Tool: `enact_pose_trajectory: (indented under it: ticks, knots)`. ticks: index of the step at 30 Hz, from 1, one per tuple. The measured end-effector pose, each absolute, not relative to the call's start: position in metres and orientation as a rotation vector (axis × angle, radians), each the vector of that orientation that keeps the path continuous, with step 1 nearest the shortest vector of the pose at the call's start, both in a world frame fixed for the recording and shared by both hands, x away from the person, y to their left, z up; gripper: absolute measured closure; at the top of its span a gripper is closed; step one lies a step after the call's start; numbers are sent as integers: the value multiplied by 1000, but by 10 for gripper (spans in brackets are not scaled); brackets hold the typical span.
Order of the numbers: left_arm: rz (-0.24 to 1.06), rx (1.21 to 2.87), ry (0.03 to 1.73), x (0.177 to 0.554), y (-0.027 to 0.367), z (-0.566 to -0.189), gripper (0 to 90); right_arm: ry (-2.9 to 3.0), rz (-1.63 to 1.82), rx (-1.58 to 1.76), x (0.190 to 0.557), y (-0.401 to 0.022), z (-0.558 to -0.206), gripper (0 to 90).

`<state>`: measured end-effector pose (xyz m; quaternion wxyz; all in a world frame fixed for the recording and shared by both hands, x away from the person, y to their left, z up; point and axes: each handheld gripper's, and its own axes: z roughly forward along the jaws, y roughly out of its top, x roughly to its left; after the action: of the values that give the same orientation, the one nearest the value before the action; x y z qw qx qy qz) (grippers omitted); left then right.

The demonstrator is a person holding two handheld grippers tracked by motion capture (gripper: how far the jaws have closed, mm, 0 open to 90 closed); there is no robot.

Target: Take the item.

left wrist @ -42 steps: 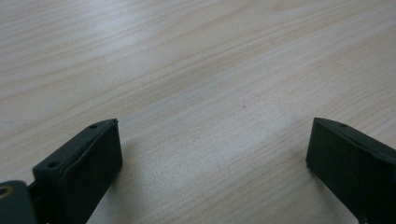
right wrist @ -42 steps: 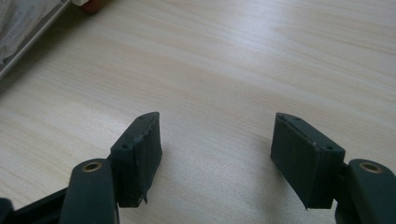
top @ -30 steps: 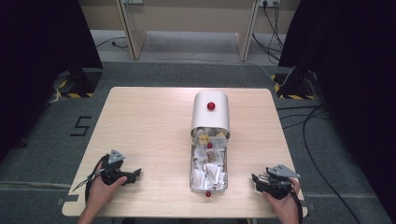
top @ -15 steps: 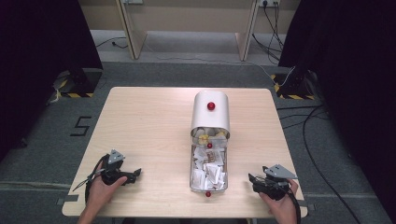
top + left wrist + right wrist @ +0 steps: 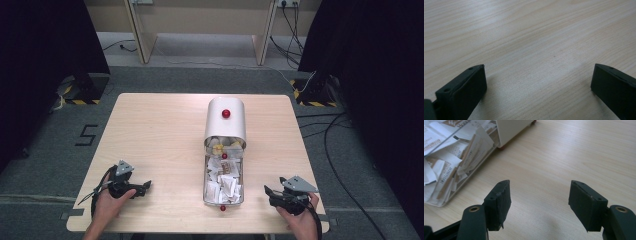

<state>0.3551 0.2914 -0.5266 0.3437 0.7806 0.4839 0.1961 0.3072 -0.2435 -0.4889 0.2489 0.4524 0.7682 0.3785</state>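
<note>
Edged slightly leftward since a second ago: right hand-held gripper [image 5: 274, 194], jaws wide apart, holding nothing, near the clear tray [image 5: 223, 200] of paper sachets [image 5: 223, 181] at tabletop [image 5: 160, 135] centre. Probably light, crinkly, slippery; best pinched by an edge. Left hand-held gripper [image 5: 144, 186] likewise open, empty.

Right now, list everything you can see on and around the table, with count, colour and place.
table: one, light wood, centre.
box: one, clear, red knobs, mid-table near front edge.
lid: one, white with red knob, over the box's far end.
packets: many, white and brown, inside the box.
cables: several, dark, floor at right and far side.
left gripper: one, black, front left, jaws open on bare table.
right gripper: one, black, front right, jaws open, pointing at the box.
</note>
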Motion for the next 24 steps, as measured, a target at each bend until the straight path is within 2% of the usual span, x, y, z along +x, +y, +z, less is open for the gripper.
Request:
enact_pose_trajectory:
  ticks: [24]
  knots:
    - [510,2029,1257,355,291,-527,0,2086,1094,1153,297,-231,-470,359]
